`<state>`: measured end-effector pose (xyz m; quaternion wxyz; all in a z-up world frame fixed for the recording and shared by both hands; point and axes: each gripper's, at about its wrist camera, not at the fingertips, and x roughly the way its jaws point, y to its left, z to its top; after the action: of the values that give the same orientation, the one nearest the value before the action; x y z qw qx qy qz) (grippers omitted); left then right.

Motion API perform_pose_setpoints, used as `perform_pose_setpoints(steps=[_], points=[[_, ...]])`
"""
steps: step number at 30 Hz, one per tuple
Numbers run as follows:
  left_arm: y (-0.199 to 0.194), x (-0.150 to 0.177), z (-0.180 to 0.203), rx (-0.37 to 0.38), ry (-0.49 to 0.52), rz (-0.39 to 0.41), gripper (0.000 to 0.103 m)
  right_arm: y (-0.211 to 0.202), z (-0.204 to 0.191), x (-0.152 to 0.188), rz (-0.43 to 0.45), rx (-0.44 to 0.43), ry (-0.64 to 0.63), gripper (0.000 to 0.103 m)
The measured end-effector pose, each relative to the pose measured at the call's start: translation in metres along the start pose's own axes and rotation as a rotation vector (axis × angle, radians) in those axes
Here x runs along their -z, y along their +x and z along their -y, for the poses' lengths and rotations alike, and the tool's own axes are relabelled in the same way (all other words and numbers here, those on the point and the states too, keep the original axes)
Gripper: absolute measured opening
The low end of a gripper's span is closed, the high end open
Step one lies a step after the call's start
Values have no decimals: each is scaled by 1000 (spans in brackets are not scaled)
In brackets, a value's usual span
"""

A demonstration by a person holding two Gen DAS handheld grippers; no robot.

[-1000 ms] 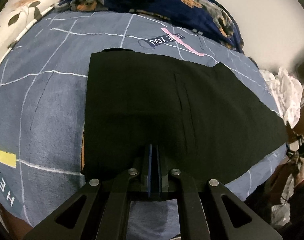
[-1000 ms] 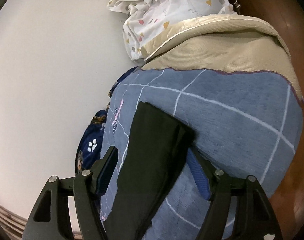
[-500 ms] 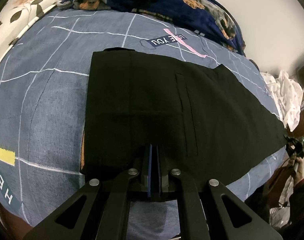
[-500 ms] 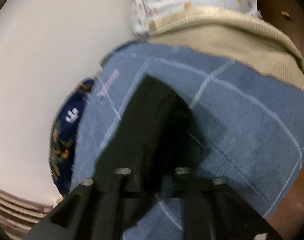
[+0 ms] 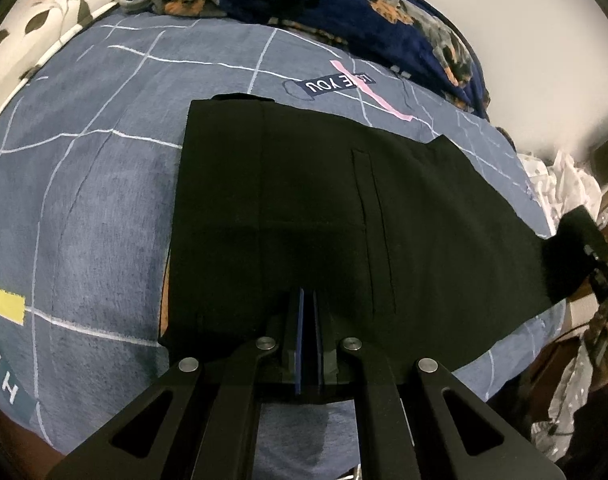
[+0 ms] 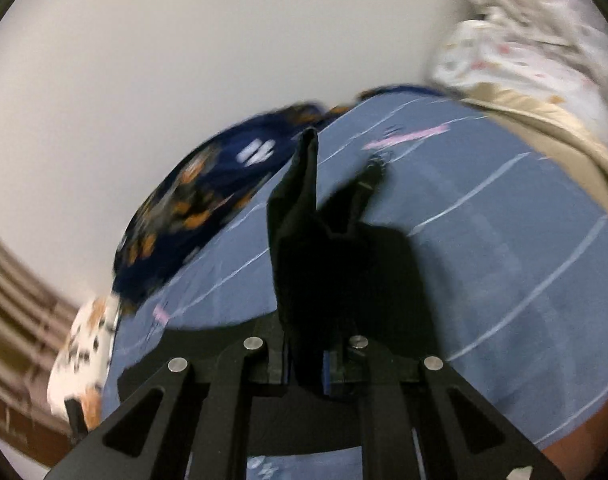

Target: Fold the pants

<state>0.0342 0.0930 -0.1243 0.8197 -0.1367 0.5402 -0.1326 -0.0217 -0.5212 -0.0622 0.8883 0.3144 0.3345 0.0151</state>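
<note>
Right wrist view: my right gripper (image 6: 307,364) clamps pants (image 5: 324,216) hem, lifted above bed (image 5: 84,200) for folding over. My left gripper (image 5: 307,312) closed, pinning waist end flat.

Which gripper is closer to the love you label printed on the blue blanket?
Left. The left gripper sits across the black pants from the label; the right gripper holds the far leg end.

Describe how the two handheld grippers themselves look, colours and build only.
Both the left gripper and the right gripper are matte black, with angular linkage arms pierced by triangular cut-outs and joined by round silver pivot pins. Their jaws carry thin blue pads. No cables or markings show, and no sleeve can be made out.
</note>
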Motion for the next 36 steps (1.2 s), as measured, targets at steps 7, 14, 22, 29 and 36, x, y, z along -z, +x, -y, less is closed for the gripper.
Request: perform_pose_setpoints(steps=[7,14,22,29,36], points=[[0,-1,-3,18,-11,-4,6,61,-66,58,-168,-4,-158,12],[0,0,-5,35,-24,2,6,88,-81,92,-242,36,-219,12],[0,1,-5,37,-26,3,6,95,-86,101,-278,-2,-230,17],[0,0,-5,40,-27,3,6,103,-89,116,-337,-128,-165,54],[-1,1,-1,24,8,0,6,83,-79,108,-326,-336,-34,55]])
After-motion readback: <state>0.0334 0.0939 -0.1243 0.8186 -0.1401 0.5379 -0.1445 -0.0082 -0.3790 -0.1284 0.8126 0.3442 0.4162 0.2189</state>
